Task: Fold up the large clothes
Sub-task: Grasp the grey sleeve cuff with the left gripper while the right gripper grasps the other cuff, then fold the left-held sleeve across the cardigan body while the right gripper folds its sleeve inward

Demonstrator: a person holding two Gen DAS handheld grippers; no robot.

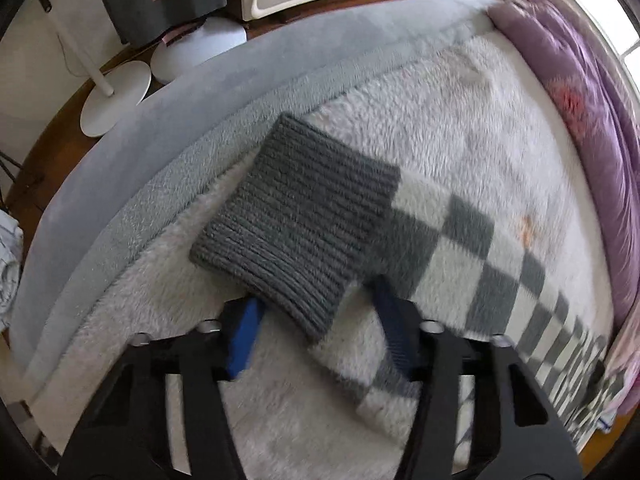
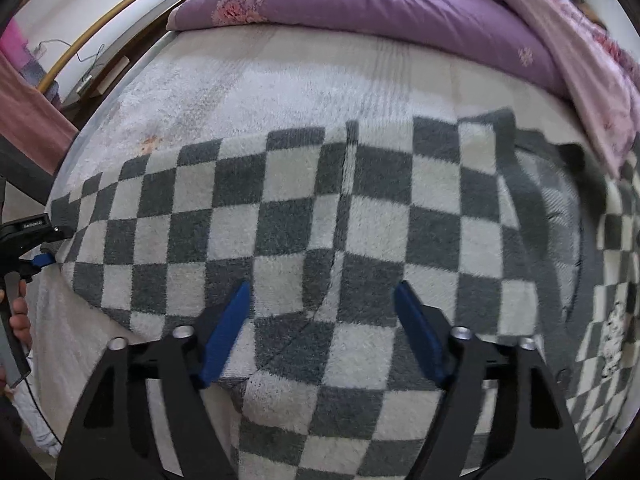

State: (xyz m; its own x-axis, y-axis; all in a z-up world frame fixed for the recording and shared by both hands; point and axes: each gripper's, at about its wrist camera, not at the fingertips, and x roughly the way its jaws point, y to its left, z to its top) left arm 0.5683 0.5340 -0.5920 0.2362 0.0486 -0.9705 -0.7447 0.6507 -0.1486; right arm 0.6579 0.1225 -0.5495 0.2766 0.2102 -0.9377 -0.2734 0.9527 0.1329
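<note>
- Two wrist views look down on one bed (image 1: 120,184), covered with a fluffy white blanket (image 1: 460,112); no container shows in either.
- On it lies the task's garment, a checkered sweater (image 2: 280,220) in grey and white squares, spread flat across the blanket.
- Left view: the sweater's ribbed grey cuff (image 1: 296,220) lies on the blanket near the bed's grey-blue edge, its lower corner between the blue pads of the left hand-held gripper (image 1: 316,320). The jaws stand partly apart; blur hides whether the pads press on the knit, so I cannot tell if it is gripped.
- Right view: the right hand-held gripper (image 2: 322,320) hangs over the sweater's body with its jaws open, checkered fabric between the pads (image 2: 224,336) but not pinched.
- Only the left view shows the white lamp bases (image 1: 116,96) on the floor beside the bed and the white furniture behind.
- Only the right view shows the sweater's dark neckline (image 2: 536,216), and, at its left edge, the other gripper with fingers of a hand (image 2: 18,316) around its handle.
- Both show the purple quilt (image 2: 380,0) bunched at the far side.
</note>
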